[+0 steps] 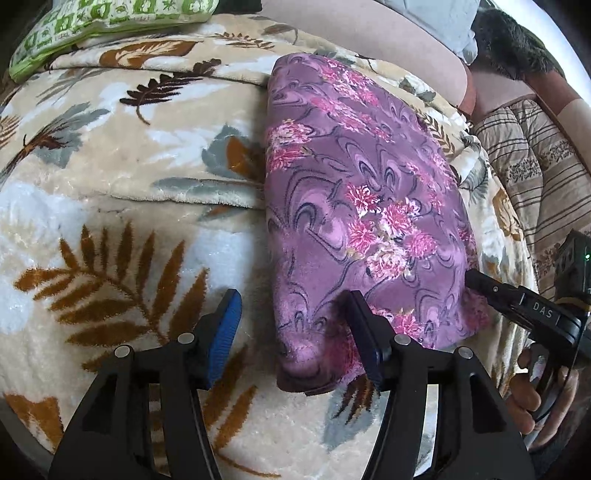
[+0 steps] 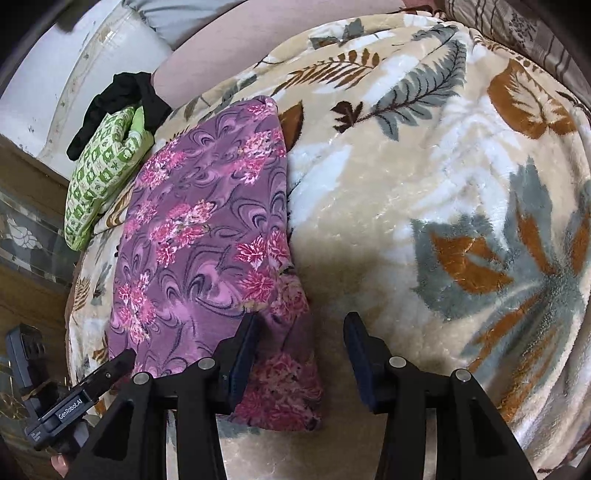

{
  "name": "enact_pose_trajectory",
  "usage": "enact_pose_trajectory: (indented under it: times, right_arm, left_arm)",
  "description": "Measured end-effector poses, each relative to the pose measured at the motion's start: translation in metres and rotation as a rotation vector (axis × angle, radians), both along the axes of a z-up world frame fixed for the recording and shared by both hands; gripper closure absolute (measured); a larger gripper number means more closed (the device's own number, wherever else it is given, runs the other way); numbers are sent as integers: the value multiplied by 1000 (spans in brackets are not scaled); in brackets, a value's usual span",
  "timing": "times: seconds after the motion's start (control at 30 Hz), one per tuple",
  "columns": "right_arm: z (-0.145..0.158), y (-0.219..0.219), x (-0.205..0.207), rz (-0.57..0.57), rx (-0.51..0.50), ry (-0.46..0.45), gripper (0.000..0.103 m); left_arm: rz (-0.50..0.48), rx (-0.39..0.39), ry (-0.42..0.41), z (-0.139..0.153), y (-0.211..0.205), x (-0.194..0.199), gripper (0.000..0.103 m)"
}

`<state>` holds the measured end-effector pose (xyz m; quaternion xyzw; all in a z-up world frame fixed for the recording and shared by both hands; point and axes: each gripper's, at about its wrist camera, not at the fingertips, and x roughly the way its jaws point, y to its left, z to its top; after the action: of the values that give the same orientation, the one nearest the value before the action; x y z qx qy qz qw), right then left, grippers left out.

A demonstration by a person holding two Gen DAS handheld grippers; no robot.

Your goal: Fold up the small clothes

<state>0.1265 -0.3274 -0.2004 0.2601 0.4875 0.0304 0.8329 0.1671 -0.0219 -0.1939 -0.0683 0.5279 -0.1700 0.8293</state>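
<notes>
A purple garment with pink flowers [image 1: 354, 206] lies folded in a long strip on a cream leaf-print blanket [image 1: 122, 177]. My left gripper [image 1: 291, 325] is open, its jaws either side of the garment's near left corner, just above it. In the right wrist view the same garment [image 2: 199, 236] lies to the left. My right gripper [image 2: 301, 354] is open over the garment's near right corner, one finger above the cloth, the other above the blanket [image 2: 424, 206]. Each gripper shows at the edge of the other's view: the right one [image 1: 524, 302], the left one [image 2: 77, 391].
A green patterned cloth [image 1: 92, 26] lies at the far end of the blanket, also in the right wrist view [image 2: 103, 173], with a black garment [image 2: 122, 99] on it. A striped quilt [image 1: 535, 166] lies to the right. A wooden edge [image 2: 29, 206] borders the bed.
</notes>
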Motion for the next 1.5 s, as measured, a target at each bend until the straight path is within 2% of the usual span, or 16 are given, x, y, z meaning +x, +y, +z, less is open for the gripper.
enact_pose_trajectory:
  times: [0.13,0.27,0.3,0.33,0.37,0.43,0.5,0.6,0.7,0.9,1.03,1.07,1.13,1.2,1.43,1.5]
  right_arm:
    - [2,6,1,17,-46,-4,58]
    - [5,16,1,33,-153,2,75]
    - [6,18,1,35,-167,-2,87]
    - [7,18,1,37,-171,-7,94]
    - [7,18,0,36,-164,-10,97]
    - [10,14,-3,37,-132,-21,98]
    - [13,9,-6,32,-93,-34,98]
    - [7,4,-4,16,-64,-9,98]
    - [1,2,-3,8,-25,11,98]
    - [5,-1,-7,-2,16,7,98]
    - [9,-5,-14,-7,51,-10,98]
    - [12,-7,-19,-11,57,-25,96]
    - [15,-9,-25,-23,74,-48,87]
    - [17,-9,-28,-22,84,-62,66]
    - [13,1,-21,12,2,-33,65]
    - [9,1,-17,11,-15,-17,72]
  left_arm:
    - [13,-15,-7,2,1,-1,45]
    - [17,-22,-12,0,1,-1,52]
    - [9,-32,-14,1,1,-2,65]
    - [-7,-55,-11,2,0,-3,82]
    - [-20,-83,-17,6,0,-4,86]
    - [-12,-145,-46,16,7,-6,88]
    - [1,-163,-35,16,12,-3,88]
    - [5,-95,-7,6,8,1,88]
    - [-10,-43,-30,8,2,-2,88]
    - [-3,-69,11,8,8,-3,81]
    - [-10,-19,-31,22,6,-12,79]
    - [-9,-11,-39,25,7,-14,76]
    - [-2,-28,-56,29,10,-18,52]
    - [6,-30,-77,30,10,-20,47]
    - [-2,42,-30,10,0,-14,47]
    - [12,55,-21,4,0,-13,47]
